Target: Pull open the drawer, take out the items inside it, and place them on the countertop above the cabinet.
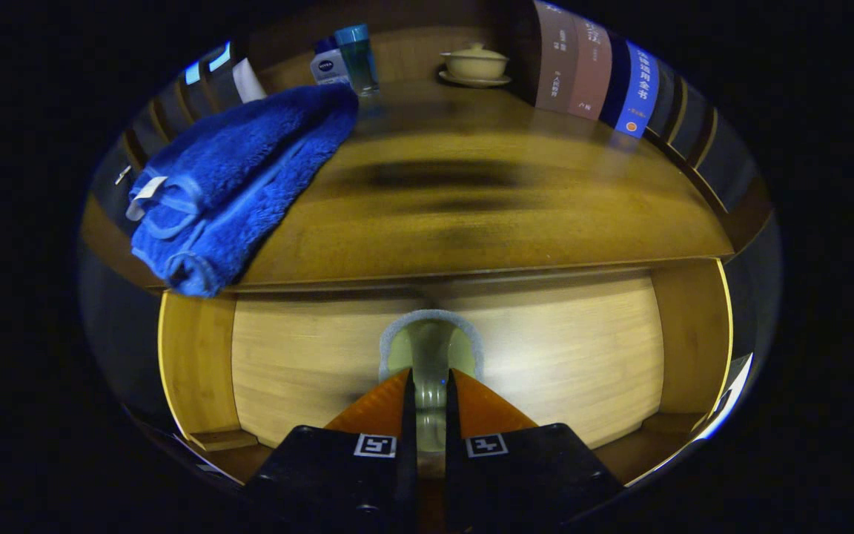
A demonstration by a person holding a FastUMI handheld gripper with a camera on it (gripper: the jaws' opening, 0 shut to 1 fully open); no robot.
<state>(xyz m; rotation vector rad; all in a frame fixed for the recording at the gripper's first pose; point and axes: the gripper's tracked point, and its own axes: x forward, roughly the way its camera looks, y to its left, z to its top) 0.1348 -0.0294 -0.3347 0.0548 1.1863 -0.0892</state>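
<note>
My gripper [429, 374] is shut on a pale green, sponge-like item with a grey fuzzy rim [431, 334]. Both orange fingers [379, 406] press its sides, and it sticks out ahead of the tips. Under it lies the open drawer [197, 363], with a light wooden bottom and raised side walls. No other item shows on the drawer's bottom. Beyond the drawer runs the darker wooden countertop [486, 215], blurred by motion. A folded blue towel [234, 178] lies on the countertop's left part and hangs over its front edge.
At the back of the countertop stand a white bottle [329, 67] and a teal tumbler [358, 58]. A lidded cream cup on a saucer [475, 63] stands right of them. Upright books [594, 70] line the right side. The countertop's middle is bare wood.
</note>
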